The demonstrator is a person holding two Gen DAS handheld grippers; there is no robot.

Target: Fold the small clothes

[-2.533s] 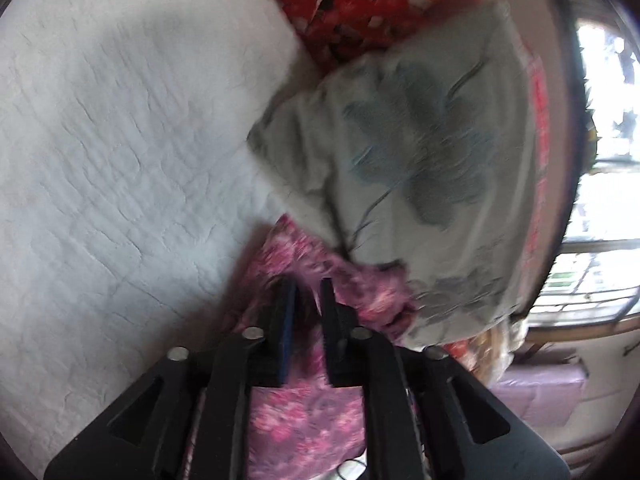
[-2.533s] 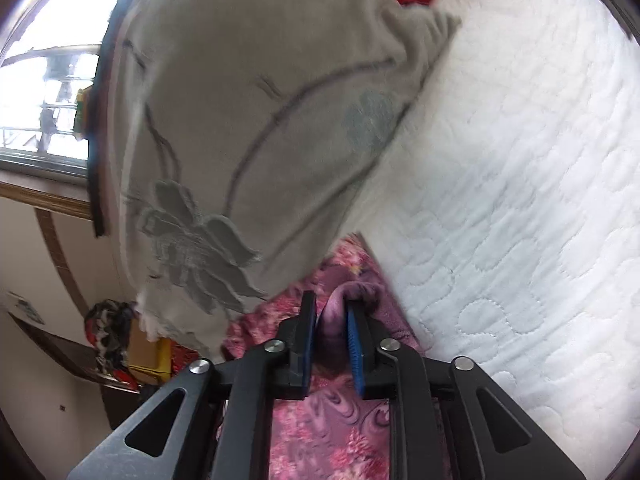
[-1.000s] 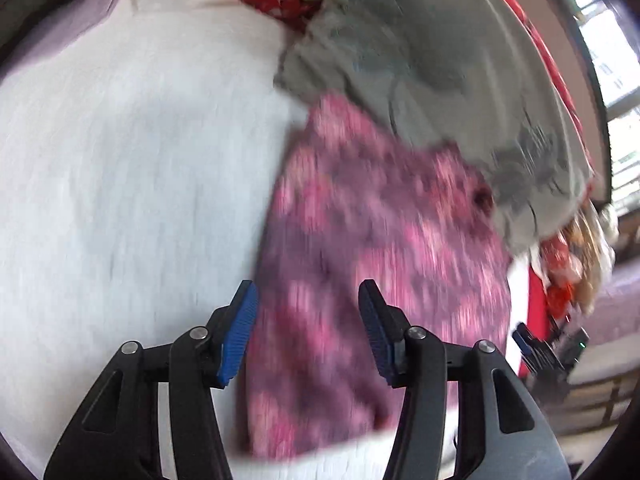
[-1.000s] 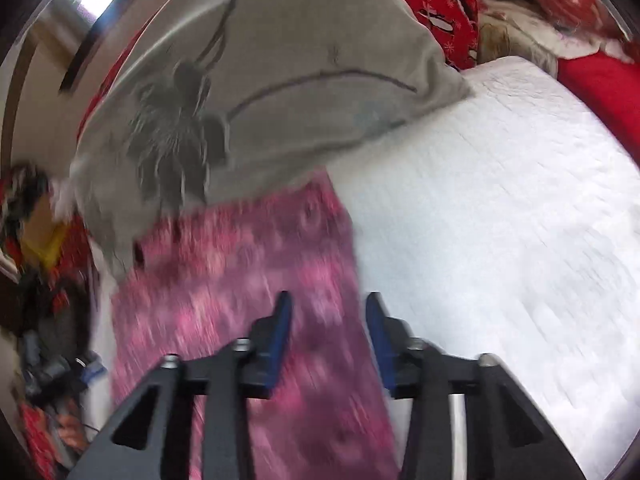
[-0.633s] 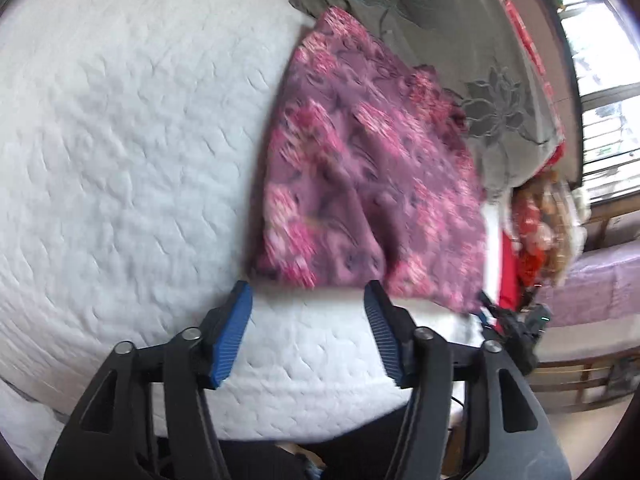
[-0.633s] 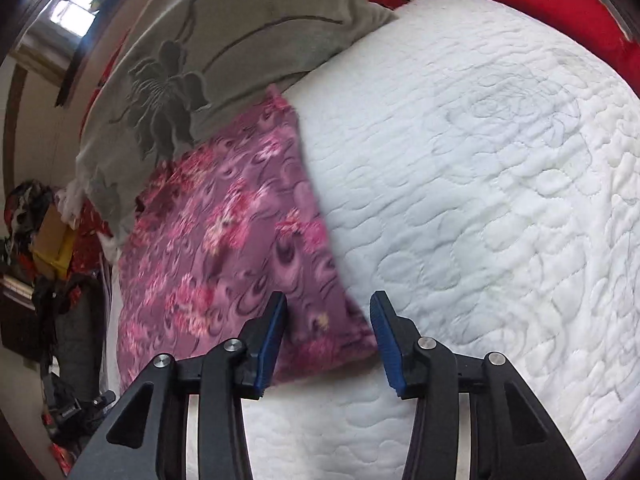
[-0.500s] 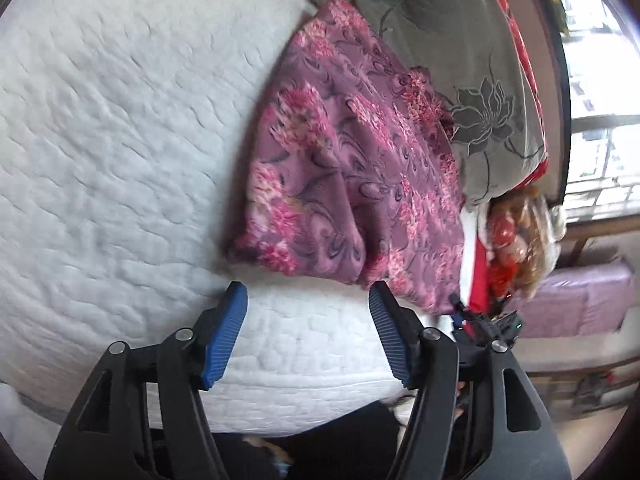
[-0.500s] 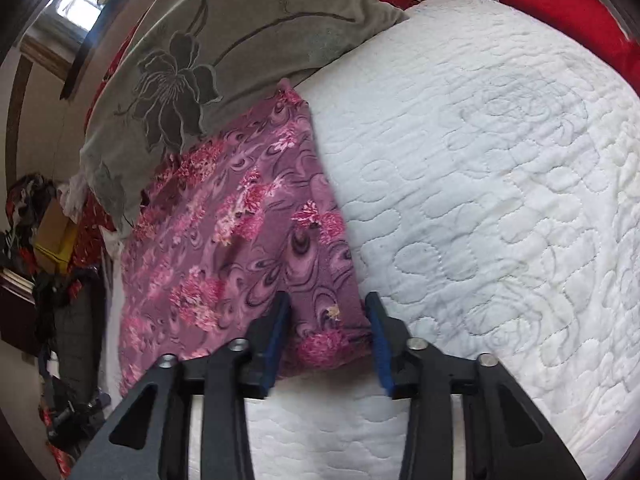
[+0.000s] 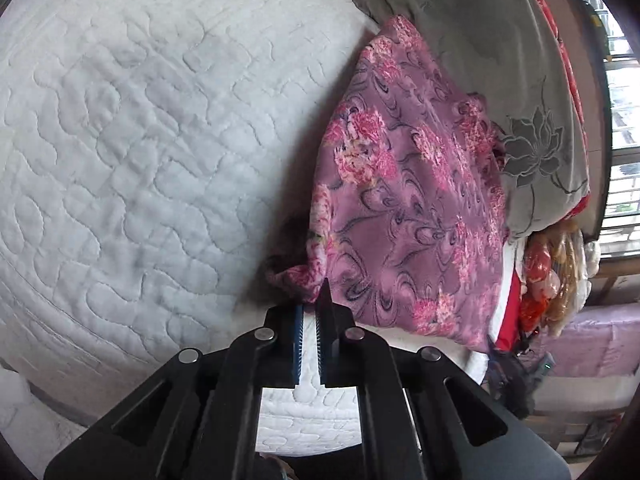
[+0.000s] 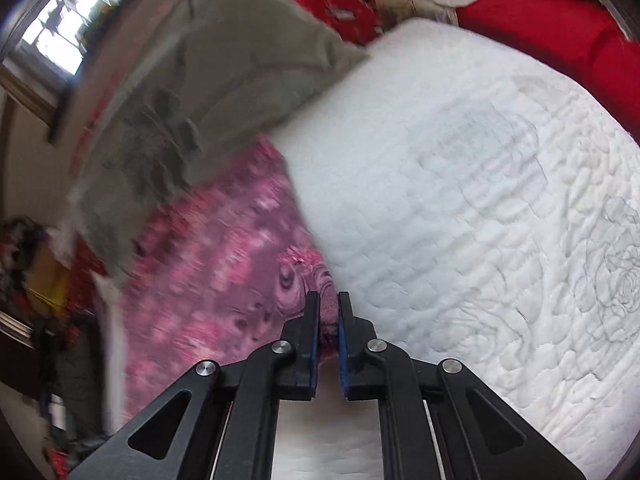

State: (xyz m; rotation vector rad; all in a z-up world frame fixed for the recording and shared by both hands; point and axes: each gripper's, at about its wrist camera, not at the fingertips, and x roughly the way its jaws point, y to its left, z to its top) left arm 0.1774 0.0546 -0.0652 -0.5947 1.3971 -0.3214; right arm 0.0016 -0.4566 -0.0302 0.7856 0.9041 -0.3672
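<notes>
Both hand-held grippers (image 9: 310,312) (image 10: 328,312) pinched closed

The right wrist view is blurry on its left side, so the pink cloth (image 10: 208,280) and grey pillow (image 10: 192,92) look smeared. The pillow hides the cloth's far edge. In the left wrist view, the left claw (image 9: 310,312) covers the cloth's near corner.

Pink-purple floral garment (image 9: 404,200) flat on mattress
</notes>
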